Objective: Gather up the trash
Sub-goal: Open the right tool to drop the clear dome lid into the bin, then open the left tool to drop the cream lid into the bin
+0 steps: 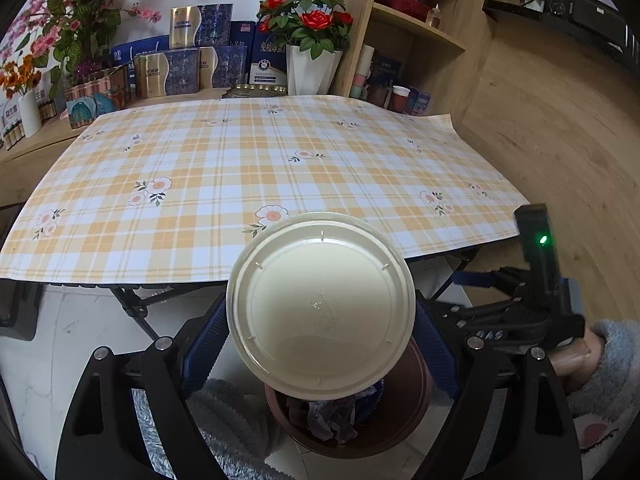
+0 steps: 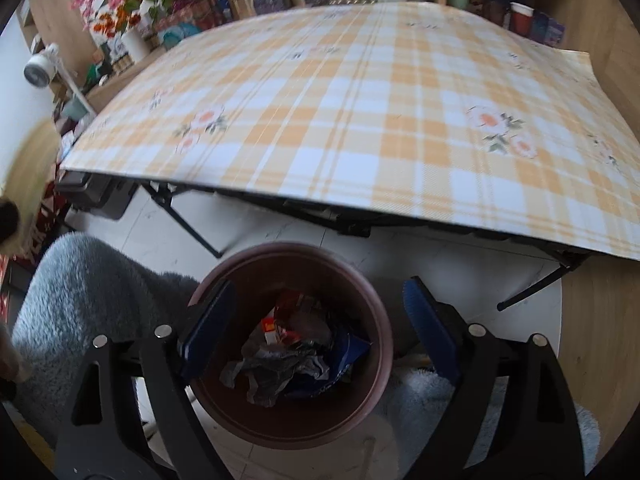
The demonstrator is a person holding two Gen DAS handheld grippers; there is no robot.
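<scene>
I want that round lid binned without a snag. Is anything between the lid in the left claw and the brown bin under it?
Nothing visible blocks it. The cream lid sits between the left claw's pads, right above the brown bin, whose mouth is open with only crumpled wrappers inside. The right claw hangs open over the same bin.

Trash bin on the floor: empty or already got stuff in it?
Not empty. The bin holds crumpled wrappers across its bottom, well below the rim.

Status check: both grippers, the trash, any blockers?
Left gripper shut on cream bowl above brown bin. Right gripper open, empty, over bin. Wrappers inside. Nothing in the way.
</scene>
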